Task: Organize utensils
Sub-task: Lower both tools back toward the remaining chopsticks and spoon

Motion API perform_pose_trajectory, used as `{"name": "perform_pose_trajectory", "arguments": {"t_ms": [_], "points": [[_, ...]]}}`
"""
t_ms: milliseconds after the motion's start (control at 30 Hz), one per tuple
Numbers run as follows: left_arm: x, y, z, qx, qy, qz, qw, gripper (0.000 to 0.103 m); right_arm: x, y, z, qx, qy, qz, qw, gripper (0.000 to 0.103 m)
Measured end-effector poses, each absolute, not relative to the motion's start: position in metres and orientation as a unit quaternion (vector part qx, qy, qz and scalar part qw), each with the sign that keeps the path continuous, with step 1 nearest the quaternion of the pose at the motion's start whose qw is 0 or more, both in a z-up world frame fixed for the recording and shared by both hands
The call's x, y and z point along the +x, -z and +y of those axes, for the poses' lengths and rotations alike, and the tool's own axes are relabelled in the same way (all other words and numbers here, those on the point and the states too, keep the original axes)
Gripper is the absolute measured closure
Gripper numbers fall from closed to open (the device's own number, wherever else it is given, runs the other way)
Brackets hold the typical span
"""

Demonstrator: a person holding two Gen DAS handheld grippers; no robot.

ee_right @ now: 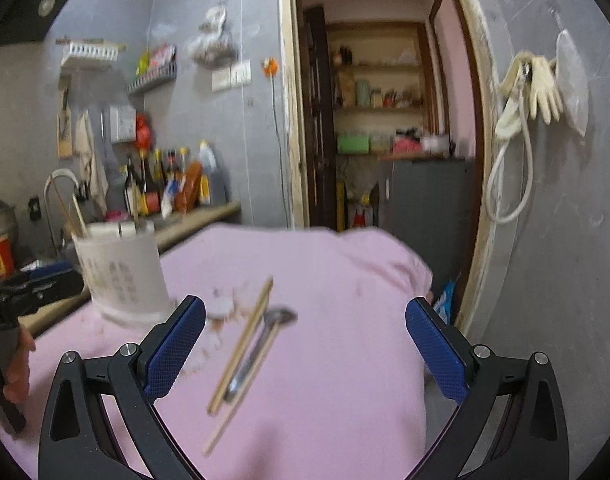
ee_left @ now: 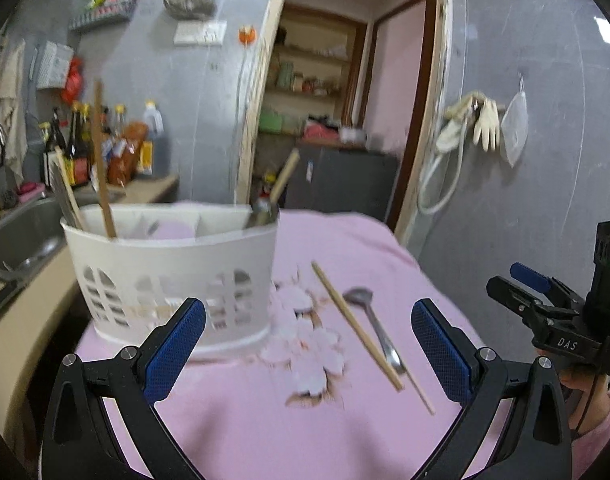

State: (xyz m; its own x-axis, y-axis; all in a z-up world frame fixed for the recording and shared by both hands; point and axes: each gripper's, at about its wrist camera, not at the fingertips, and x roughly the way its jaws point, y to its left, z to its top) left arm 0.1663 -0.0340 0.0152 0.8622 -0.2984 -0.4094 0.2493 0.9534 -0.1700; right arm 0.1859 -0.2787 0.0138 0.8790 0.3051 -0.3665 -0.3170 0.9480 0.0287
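Observation:
A white slotted utensil basket (ee_left: 177, 276) stands on a pink cloth (ee_left: 265, 420), holding chopsticks (ee_left: 101, 168) and a utensil with a wooden handle (ee_left: 281, 184). Right of it lie two wooden chopsticks (ee_left: 357, 326) and a metal spoon (ee_left: 373, 320). My left gripper (ee_left: 309, 344) is open and empty, near the basket's front. My right gripper (ee_right: 305, 344) is open and empty above the loose chopsticks (ee_right: 241, 344) and spoon (ee_right: 261, 344); it also shows in the left wrist view (ee_left: 545, 300). The basket shows at left (ee_right: 121, 272).
A steel sink (ee_left: 21, 236) and a counter with sauce bottles (ee_left: 85, 148) lie left of the table. A doorway (ee_left: 345, 100) opens behind. Gloves (ee_left: 481, 120) and a hose hang on the grey wall at right. The cloth has a flower pattern (ee_left: 305, 344).

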Motion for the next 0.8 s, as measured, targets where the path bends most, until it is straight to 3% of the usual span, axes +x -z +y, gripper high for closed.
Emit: {"name": "perform_pose_trajectory", "arguments": {"t_ms": [133,267,467,533,700,800], "points": [[0.179,0.0,-0.044,-0.044,0.155,0.269,0.95,0.002,0.191,0.005,-0.278,-0.016,-0.168,0.245,0.955,0.011],[0.19,0.009,-0.054,-0.03,0.166,0.301,0.939,0.004,0.197,0.021,-0.273,-0.021,-0.176,0.296,0.938,0.03],[0.212,0.024,-0.066,-0.018,0.189,0.348,0.918,0.029,0.205,0.034,-0.265,-0.012,-0.198,0.346,0.917,0.051],[0.219,0.03,-0.068,-0.031,0.198,0.369,0.908,0.042,0.206,0.038,-0.261,-0.011,-0.207,0.359,0.91,0.056],[0.237,0.041,-0.07,-0.048,0.199,0.41,0.889,0.055,0.202,0.045,-0.245,-0.04,-0.224,0.38,0.896,0.061],[0.247,0.044,-0.072,-0.06,0.197,0.421,0.883,0.057,0.204,0.048,-0.237,-0.052,-0.227,0.388,0.892,0.062]]}}
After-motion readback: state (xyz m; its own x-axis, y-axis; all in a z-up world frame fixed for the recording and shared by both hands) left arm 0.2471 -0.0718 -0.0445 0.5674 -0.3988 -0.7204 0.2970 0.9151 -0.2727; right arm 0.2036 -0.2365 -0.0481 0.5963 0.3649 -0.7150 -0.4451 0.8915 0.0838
